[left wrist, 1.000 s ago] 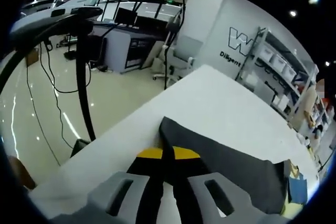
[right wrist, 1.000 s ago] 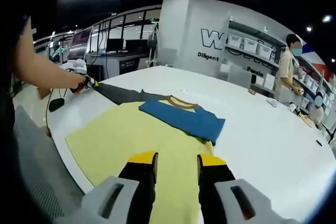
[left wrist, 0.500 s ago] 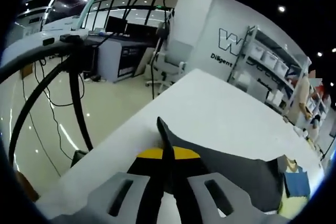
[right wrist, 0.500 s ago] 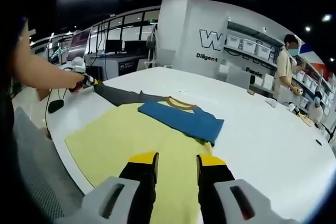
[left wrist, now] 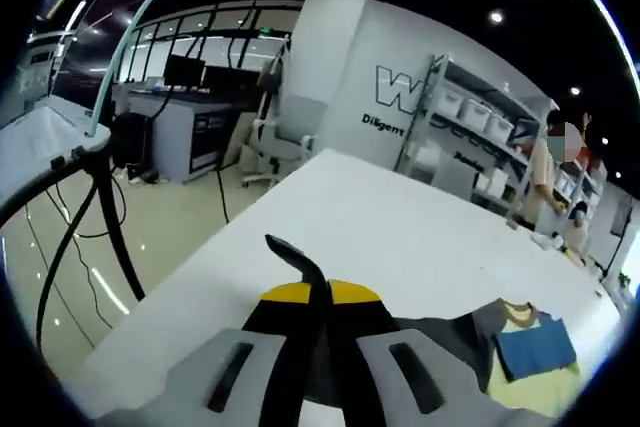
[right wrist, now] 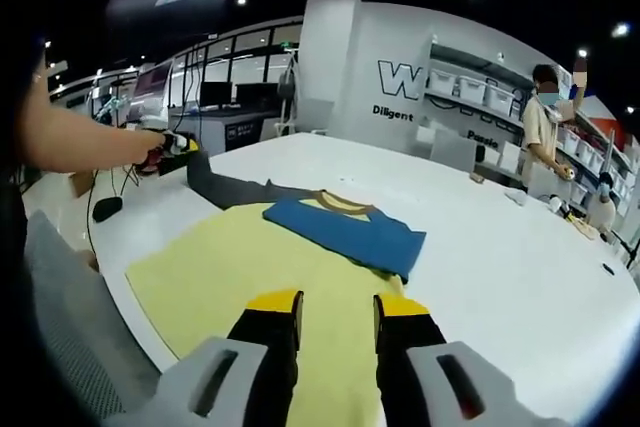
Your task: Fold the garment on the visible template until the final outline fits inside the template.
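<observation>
A blue garment [right wrist: 345, 230] with a yellow collar lies partly folded on the yellow template [right wrist: 230, 277]; its dark grey sleeve [right wrist: 225, 188] stretches to the left and rises off the table. My left gripper [left wrist: 318, 297] is shut on the end of that sleeve [left wrist: 296, 252], and it shows in the right gripper view [right wrist: 180, 145] held in a person's hand. The blue body [left wrist: 535, 347] lies far right in the left gripper view. My right gripper [right wrist: 333, 309] hovers open over the template's near part, holding nothing.
The white table [right wrist: 500, 247] spreads wide to the right and back. Its near-left edge [right wrist: 110, 257] runs close to the template. A person [right wrist: 545, 127] stands by shelves at the back right. Desks and cables [left wrist: 90, 217] fill the floor to the left.
My left gripper has lifted the sleeve end up off the table and swung toward the garment. The right gripper has stayed in place.
</observation>
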